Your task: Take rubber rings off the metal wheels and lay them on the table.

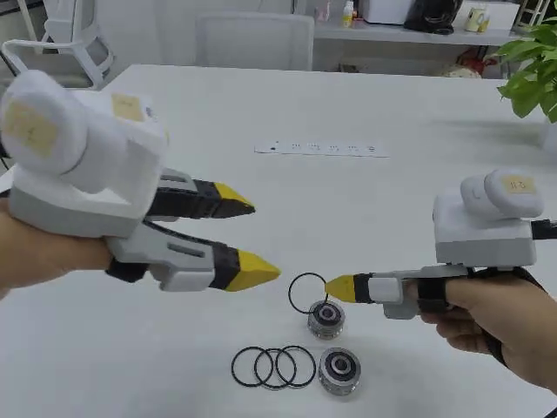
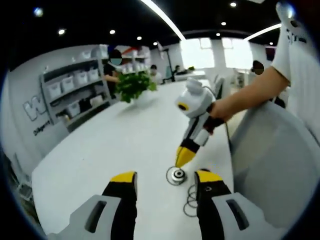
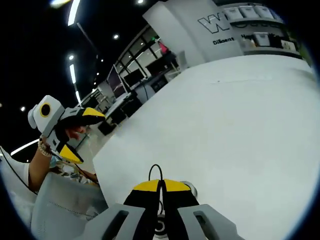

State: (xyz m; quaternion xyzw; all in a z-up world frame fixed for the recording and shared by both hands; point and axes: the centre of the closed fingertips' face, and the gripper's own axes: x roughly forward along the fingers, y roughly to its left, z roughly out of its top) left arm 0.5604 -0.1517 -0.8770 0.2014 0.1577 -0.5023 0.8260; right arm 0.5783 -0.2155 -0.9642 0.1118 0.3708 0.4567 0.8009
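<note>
Three rubber rings (image 1: pixel 270 367) lie beside one metal wheel (image 1: pixel 339 370); right gripper (image 1: pixel 330 286) pinches a fourth ring (image 1: pixel 291 294) by another wheel (image 1: pixel 326 319); left gripper (image 1: pixel 265 239) gapes empty.

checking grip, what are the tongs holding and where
Right tongs pinch a rubber ring by its rim, beside a metal wheel. Left tongs open, empty.

Seeing a white power strip (image 1: pixel 320 149) lying flat. Spotting a green plant (image 1: pixel 533 70) standing off to the strip's right, a white chair (image 1: pixel 254 39) sitting beyond the strip.
</note>
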